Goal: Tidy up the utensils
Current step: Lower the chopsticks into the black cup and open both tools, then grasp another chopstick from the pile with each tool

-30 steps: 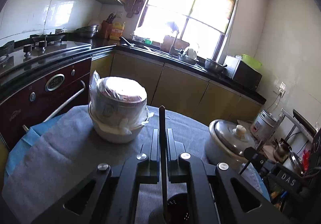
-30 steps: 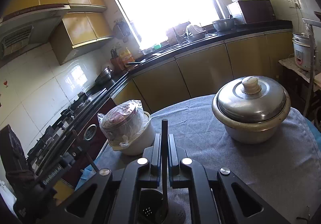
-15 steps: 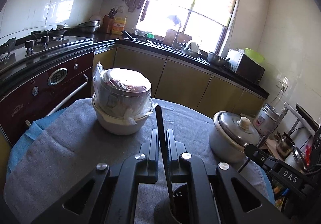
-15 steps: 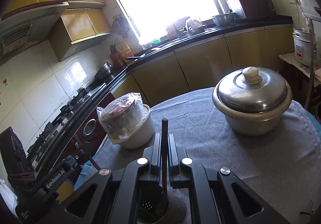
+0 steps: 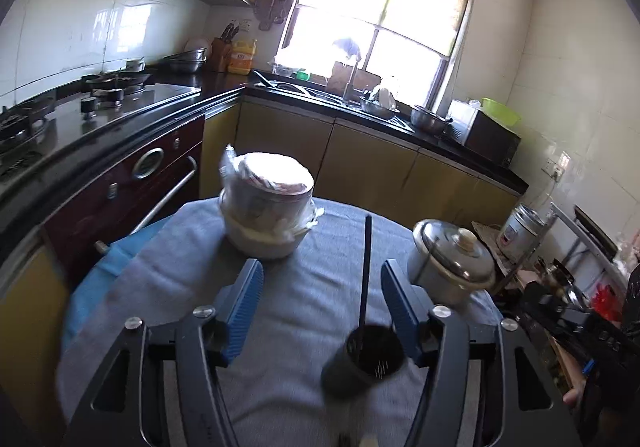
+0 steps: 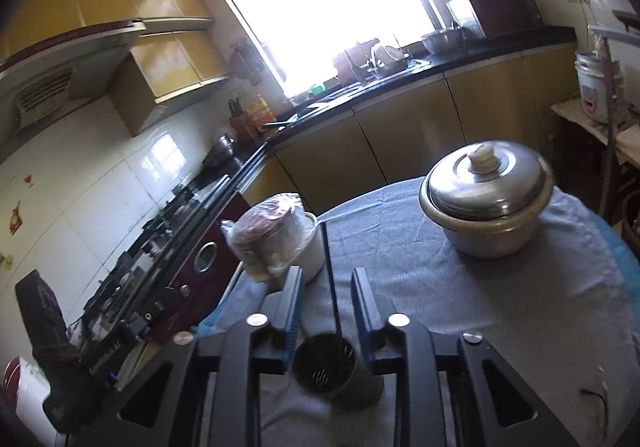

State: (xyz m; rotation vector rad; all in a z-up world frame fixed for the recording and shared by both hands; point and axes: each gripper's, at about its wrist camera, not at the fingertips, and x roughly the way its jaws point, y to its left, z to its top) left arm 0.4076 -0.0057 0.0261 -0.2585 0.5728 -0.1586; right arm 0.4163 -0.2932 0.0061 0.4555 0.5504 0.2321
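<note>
A thin black utensil [image 5: 365, 275] stands upright in a dark perforated holder [image 5: 368, 363] on the grey tablecloth [image 5: 188, 287]. My left gripper [image 5: 322, 299] hangs just above the holder and its jaws are opening. The utensil rises between them close to the right blue pad [image 5: 400, 307], and neither pad presses on it. In the right wrist view the utensil [image 6: 330, 271] and holder [image 6: 326, 367] sit between the opening jaws of my right gripper [image 6: 328, 299], clear of both pads. I cannot tell whether both views show the same utensil.
A plastic-wrapped steel pot in a white bowl [image 5: 268, 215] [image 6: 280, 243] stands at the table's far left. A lidded metal pot [image 5: 452, 267] [image 6: 488, 203] stands at the right. Stove, counter and cabinets ring the table. A rice cooker [image 5: 520, 231] sits beyond the right edge.
Both grippers were shut on the black utensil and have let go of it. Their jaws now stand apart. Both have drawn back and up, so the holder shows more fully.
</note>
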